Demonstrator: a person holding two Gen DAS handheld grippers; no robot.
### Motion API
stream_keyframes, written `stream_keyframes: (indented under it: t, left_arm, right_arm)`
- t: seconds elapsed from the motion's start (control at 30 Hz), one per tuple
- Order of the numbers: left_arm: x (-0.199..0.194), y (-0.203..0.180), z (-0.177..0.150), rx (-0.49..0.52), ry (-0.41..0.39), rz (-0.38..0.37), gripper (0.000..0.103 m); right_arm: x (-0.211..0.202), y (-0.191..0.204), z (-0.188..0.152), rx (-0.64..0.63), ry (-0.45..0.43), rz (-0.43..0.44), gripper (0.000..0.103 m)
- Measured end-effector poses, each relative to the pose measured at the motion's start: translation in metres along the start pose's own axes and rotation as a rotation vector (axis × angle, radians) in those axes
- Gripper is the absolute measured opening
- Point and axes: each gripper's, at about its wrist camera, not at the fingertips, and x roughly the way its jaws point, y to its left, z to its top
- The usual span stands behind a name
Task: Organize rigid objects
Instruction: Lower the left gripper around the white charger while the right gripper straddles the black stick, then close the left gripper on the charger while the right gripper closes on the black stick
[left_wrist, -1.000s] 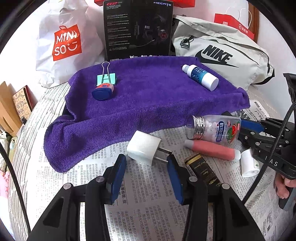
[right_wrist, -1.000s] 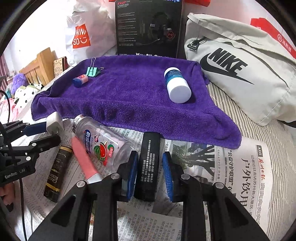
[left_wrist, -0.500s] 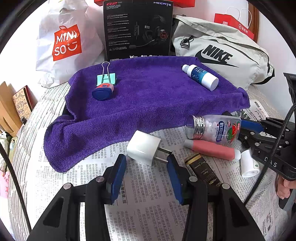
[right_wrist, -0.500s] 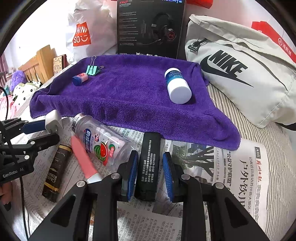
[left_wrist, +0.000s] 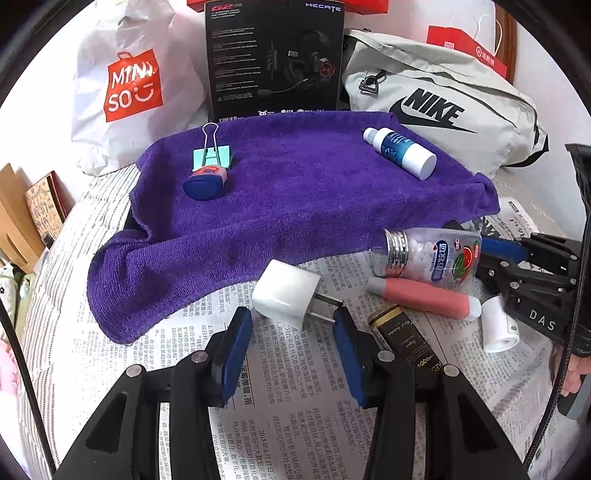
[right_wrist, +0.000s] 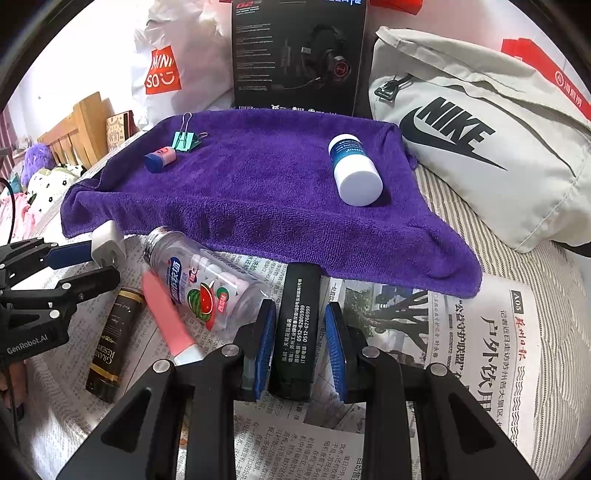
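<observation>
Purple towel (left_wrist: 295, 199) spread on newspaper (left_wrist: 288, 413), with both grippers held low at its near edge.

The near end of the black lighter (right_wrist: 297, 325) is hidden behind the right gripper (right_wrist: 300, 328), and whether its blue pads press the sides cannot be told, though the tongs are nearly together around it. The left gripper (left_wrist: 291, 328) is seen with its tongs apart, the prongs of the white charger plug (left_wrist: 286, 291) lying between the tips without being clamped. In the left view, the white roll (left_wrist: 498, 325) is partly covered by the right gripper. Nothing has been shifted since the earlier frames; both grippers are unmoved. The towel's middle is left bare between the binder clip (left_wrist: 212, 157) with the blue eraser (left_wrist: 205, 182) and the white bottle (left_wrist: 400, 151). The gum bottle (right_wrist: 207, 280), pink tube (right_wrist: 168, 314) and dark bottle (right_wrist: 114, 343) are crowded between the grippers.
</observation>
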Motion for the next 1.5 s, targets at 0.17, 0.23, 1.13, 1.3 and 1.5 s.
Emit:
stream_keyframes:
  t: [0.17,0.23,1.13,1.3,1.5]
  left_arm:
    - [0.0007,-0.0019,-0.0002,-0.01,0.0,-0.011,0.044]
    - [0.0007,0.0,-0.0003,-0.011,0.0,-0.013,0.044]
    - [0.0007,0.0009,-0.0017,-0.018,-0.002,-0.022,0.043]
    - [0.0007,0.0005,-0.0017,-0.018,-0.002,-0.021,0.043]
    - [0.0008,0.0004,-0.0017,-0.018,-0.002,-0.021,0.043]
  right_arm:
    - [0.0002,-0.0005,0.0002,0.0,0.0,-0.001,0.028]
    - [0.0,0.0,0.0002,0.0,0.0,0.0,0.027]
    - [-0.0005,0.0009,-0.0005,-0.013,-0.002,-0.014,0.027]
    - [-0.0009,0.0014,-0.0007,-0.012,-0.002,-0.011,0.027]
    - [-0.0009,0.0001,-0.0008,-0.002,-0.002,0.001,0.028]
